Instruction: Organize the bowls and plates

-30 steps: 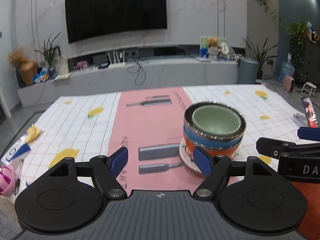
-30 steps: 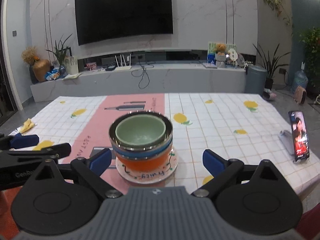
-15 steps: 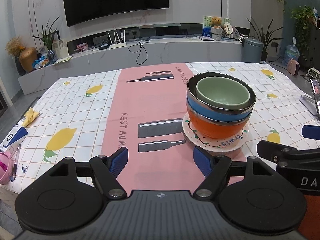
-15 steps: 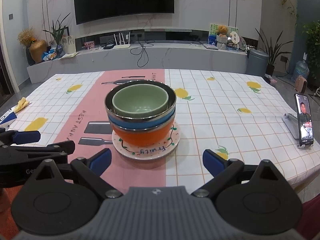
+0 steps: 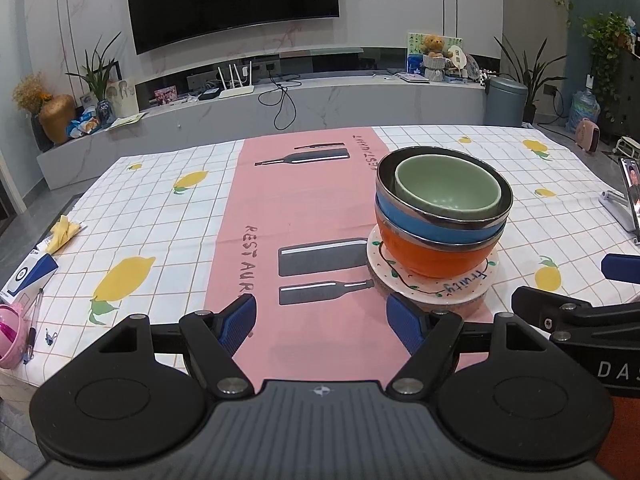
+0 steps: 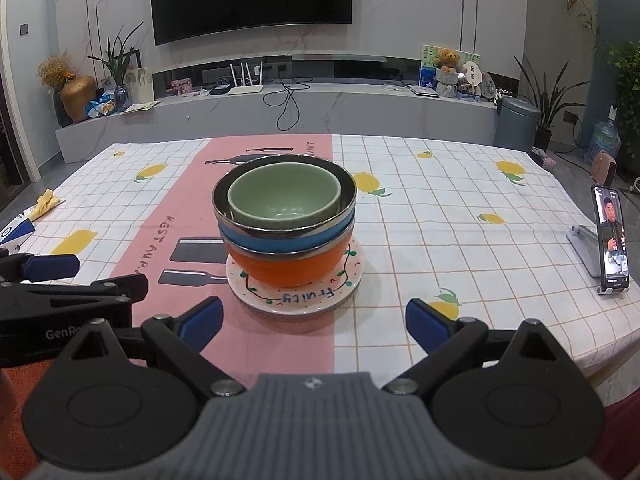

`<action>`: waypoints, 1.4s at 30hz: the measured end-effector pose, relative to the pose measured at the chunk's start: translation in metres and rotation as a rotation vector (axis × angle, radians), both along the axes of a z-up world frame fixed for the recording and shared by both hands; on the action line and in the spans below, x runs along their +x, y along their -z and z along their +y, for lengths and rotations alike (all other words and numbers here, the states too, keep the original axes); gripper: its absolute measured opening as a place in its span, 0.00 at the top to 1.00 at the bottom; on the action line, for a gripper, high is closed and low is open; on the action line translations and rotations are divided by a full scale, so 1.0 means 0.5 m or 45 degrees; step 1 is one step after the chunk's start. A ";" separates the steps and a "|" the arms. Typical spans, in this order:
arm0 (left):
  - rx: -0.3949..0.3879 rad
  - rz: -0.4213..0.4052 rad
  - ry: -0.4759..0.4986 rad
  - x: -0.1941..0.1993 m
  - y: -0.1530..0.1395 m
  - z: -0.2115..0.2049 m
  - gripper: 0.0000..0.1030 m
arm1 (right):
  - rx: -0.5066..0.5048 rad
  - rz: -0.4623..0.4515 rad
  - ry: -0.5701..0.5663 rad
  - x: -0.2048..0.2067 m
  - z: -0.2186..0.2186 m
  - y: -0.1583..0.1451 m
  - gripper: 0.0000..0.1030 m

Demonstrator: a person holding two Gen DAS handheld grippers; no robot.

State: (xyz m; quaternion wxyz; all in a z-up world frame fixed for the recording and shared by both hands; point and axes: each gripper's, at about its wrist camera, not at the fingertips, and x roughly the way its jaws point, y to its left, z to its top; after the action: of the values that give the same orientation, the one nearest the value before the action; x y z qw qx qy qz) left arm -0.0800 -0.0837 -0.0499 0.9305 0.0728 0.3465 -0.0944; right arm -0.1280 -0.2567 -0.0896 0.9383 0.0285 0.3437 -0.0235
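Note:
A green bowl (image 5: pixel 448 190) (image 6: pixel 284 194) is nested in a blue bowl (image 5: pixel 436 230) (image 6: pixel 280 240), which sits in an orange bowl (image 5: pixel 432 256) (image 6: pixel 288 268). The stack stands on a white plate (image 5: pixel 456 286) (image 6: pixel 296 298) lettered "fruity", on the pink strip of the tablecloth. My left gripper (image 5: pixel 322 322) is open and empty, near the table's front edge, left of the stack. My right gripper (image 6: pixel 314 324) is open and empty too, just in front of the plate. Each gripper's blue-tipped fingers show at the other view's edge.
A phone (image 6: pixel 610 236) stands on a stand at the table's right edge. At the left edge lie a blue-and-white box (image 5: pixel 30 276), a pen, a pink object (image 5: pixel 10 334) and a yellow cloth (image 5: pixel 62 230). A TV wall and long shelf lie beyond the table.
Both views have tilted downward, so the bowl stack and table sit higher in the frames and look nearer. Both grippers stayed open. The stack has not moved.

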 end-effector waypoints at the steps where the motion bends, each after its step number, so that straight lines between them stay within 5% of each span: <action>1: 0.000 0.000 -0.001 0.000 0.000 0.000 0.15 | 0.000 -0.001 -0.001 -0.001 0.000 0.001 0.07; 42: -0.011 -0.005 -0.005 -0.003 -0.004 0.003 0.16 | 0.003 -0.024 -0.015 -0.007 0.009 0.002 0.07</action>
State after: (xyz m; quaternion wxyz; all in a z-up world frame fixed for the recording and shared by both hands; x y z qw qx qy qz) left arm -0.0813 -0.0821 -0.0480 0.9316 0.0681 0.3445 -0.0940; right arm -0.1313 -0.2525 -0.0904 0.9416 0.0278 0.3351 -0.0175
